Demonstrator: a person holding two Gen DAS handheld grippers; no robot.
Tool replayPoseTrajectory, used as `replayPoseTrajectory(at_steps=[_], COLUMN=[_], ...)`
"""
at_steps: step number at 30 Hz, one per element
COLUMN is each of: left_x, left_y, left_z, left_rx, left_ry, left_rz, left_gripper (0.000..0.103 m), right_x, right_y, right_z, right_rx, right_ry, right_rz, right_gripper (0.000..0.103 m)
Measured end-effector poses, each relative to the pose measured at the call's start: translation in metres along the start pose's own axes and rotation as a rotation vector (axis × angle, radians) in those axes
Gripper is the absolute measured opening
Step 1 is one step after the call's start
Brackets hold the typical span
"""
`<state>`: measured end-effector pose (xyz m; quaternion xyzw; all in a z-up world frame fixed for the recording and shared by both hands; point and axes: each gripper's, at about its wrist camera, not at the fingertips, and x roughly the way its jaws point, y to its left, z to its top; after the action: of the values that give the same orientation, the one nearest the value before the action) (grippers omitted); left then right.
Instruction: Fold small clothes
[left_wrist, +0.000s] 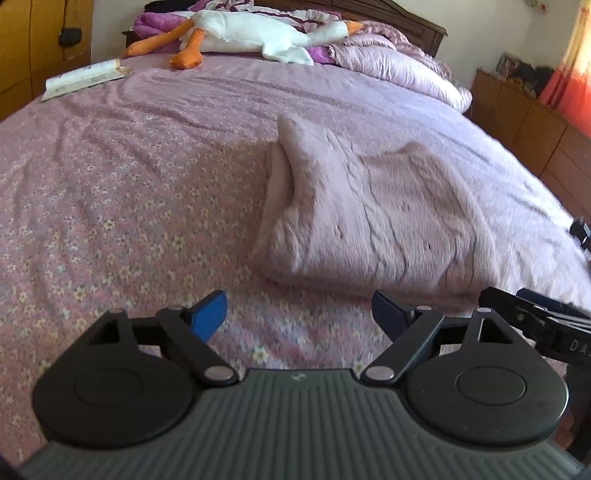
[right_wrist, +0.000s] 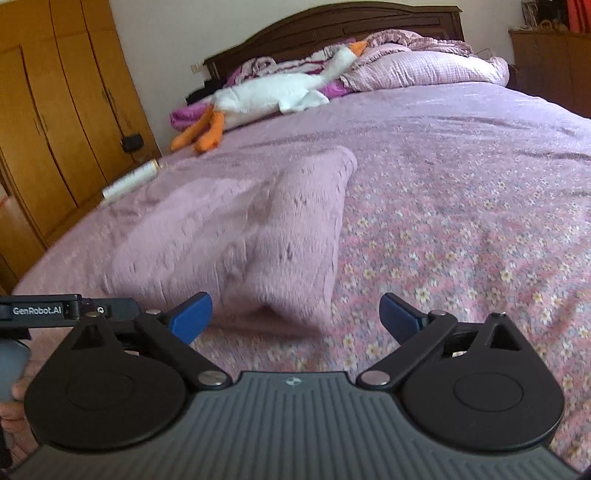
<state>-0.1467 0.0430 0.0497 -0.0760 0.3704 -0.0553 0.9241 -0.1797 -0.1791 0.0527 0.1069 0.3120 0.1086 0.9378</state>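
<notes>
here the folded pink sweater (left_wrist: 369, 218) lies mid-frame on the flowered bedsheet (left_wrist: 110, 206); left gripper (left_wrist: 299, 314) and right gripper (right_wrist: 295, 317) both gape, empty, at the bottom.

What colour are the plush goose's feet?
Orange; the plush goose's feet show best in the right wrist view.

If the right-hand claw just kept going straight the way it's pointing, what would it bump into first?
Most likely the folded pink garment. The right gripper stands open and angled down toward the bed, and the garment's near edge lies just ahead between its blue fingers. Depth is hard to judge; it might first graze the floral bedsheet.
</notes>
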Motion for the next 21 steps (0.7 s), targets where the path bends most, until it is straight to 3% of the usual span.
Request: replayPoseTrajectory(at_steps=[8,12,21], left_x=[0.019,0.025,0.030], left_y=[-0.016,-0.024,-0.028], left_z=[-0.018,-0.021,-0.024], left_rx=[0.073,0.121,0.124], left_ry=[0.030,0.019,0.022], left_rz=[0.059,0.095,0.116], left_gripper=[0.087,0.088,0.097], right_x=[0.019,0.024,0.031], right_y=[0.007,0.010,0.013], right_z=[-0.021,-0.028,-0.035], right_rx=[-0.040,-0.083,-0.127], right_ry=[0.101,0.099,0.084], right_rz=[-0.082,-0.101,-0.130], right_gripper=[0.101,0.103,0.103])
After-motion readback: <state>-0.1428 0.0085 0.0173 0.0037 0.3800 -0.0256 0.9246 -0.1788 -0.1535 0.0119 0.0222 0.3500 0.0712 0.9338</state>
